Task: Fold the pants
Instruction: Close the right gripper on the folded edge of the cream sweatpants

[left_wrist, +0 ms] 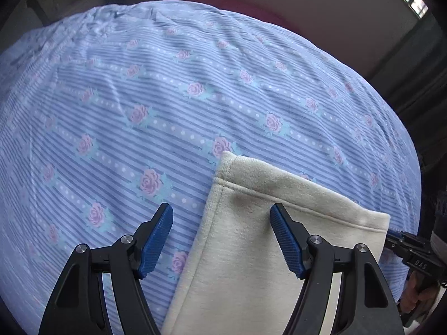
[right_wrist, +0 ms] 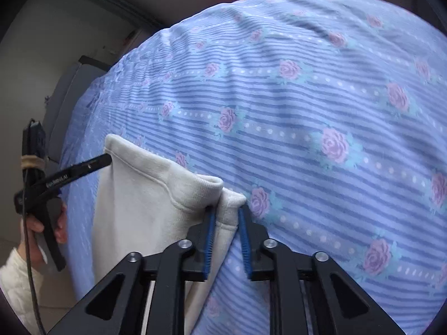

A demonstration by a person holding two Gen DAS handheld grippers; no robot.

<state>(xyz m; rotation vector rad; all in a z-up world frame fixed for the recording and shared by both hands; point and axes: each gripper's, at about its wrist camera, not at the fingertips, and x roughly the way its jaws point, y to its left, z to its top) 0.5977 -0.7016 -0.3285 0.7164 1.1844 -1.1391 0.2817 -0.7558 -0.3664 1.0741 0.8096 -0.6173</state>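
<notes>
Pinching hem corner of cream pants, right gripper clamps narrow for fold; left gripper wide, straddling opposite hem edge above floral bedsheet.

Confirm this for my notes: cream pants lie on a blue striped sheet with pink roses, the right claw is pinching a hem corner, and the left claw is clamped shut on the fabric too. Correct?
Not quite. The left claw is open, its pads clear of the cream pants, as the left wrist view shows. The rest holds: the right claw pinches a hem corner, on the rose-printed sheet.
</notes>
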